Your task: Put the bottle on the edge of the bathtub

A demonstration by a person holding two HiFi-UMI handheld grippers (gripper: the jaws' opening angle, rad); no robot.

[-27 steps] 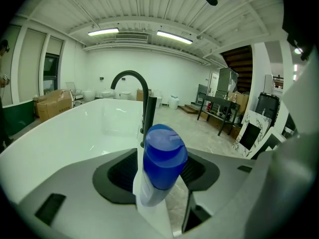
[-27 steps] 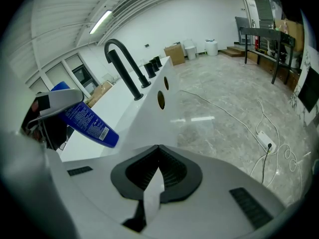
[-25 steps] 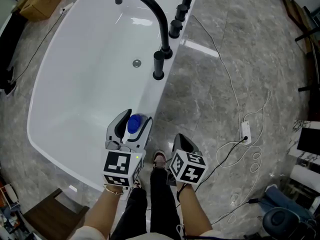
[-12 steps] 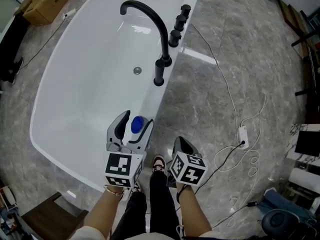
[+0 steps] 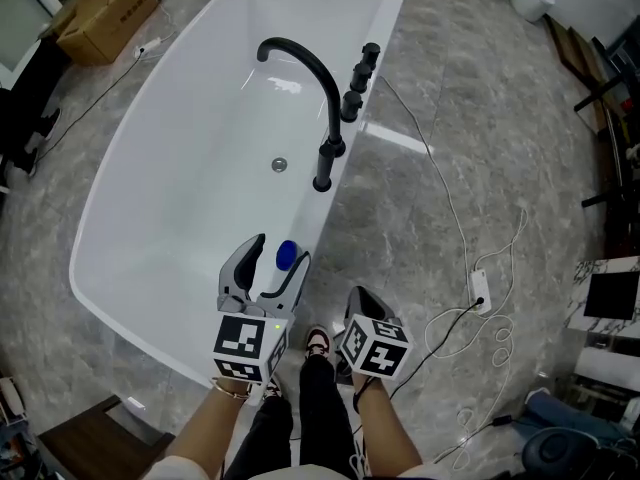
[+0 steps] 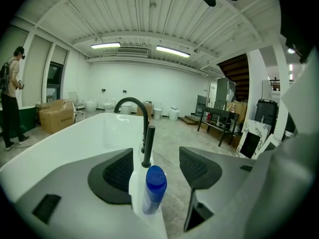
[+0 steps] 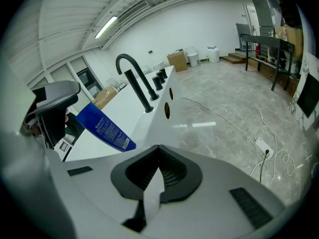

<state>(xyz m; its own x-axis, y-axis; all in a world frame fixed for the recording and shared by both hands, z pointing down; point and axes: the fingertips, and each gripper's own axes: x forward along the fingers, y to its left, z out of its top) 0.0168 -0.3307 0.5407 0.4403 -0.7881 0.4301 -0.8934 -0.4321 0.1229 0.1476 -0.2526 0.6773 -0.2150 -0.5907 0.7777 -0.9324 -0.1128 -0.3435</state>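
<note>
Just-opened left hand-held gripper [image 6: 156, 156] straddles bottle [image 6: 153, 188] on bathtub edge [image 5: 308, 223].

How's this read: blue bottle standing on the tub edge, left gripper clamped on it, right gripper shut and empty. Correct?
No: the left gripper is not clamped. The left gripper view shows its jaws apart, having just been opening, with both pads clear of the blue bottle that stands between them on the tub edge. The right gripper is shut and empty, as stated.
</note>
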